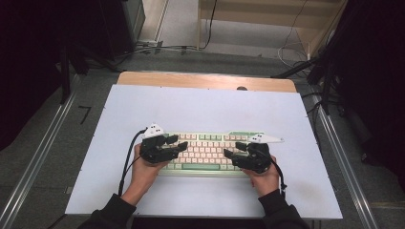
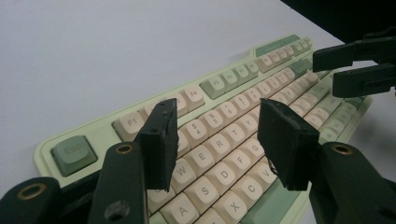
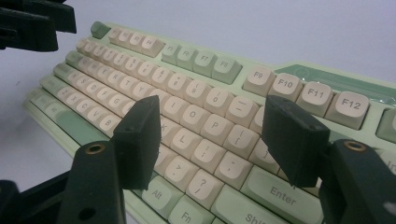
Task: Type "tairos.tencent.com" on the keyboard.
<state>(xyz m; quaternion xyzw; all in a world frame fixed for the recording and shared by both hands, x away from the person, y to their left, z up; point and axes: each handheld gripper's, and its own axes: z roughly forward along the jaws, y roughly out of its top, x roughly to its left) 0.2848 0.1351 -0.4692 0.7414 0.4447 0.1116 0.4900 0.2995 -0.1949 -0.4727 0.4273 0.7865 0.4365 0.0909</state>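
A cream and pale-green keyboard [image 1: 205,151] lies on the white mat [image 1: 200,107], near its front. My left gripper [image 1: 174,143] hovers over the keyboard's left end, jaws apart. In the left gripper view the left gripper [image 2: 217,127] stands open above the letter keys [image 2: 211,154] with nothing between its pads. My right gripper [image 1: 233,151] hovers over the keyboard's right end. In the right gripper view the right gripper [image 3: 210,119] is open above the punctuation keys [image 3: 205,154], holding nothing. Each gripper view shows the other gripper farther off: the right gripper [image 2: 359,65] and the left gripper [image 3: 32,23].
The mat covers a wooden table [image 1: 205,80] whose far edge shows. Metal rails [image 1: 38,157] run along both sides on the floor. Cables [image 1: 157,47] and dark stands lie beyond the table. Bare mat lies behind and beside the keyboard.
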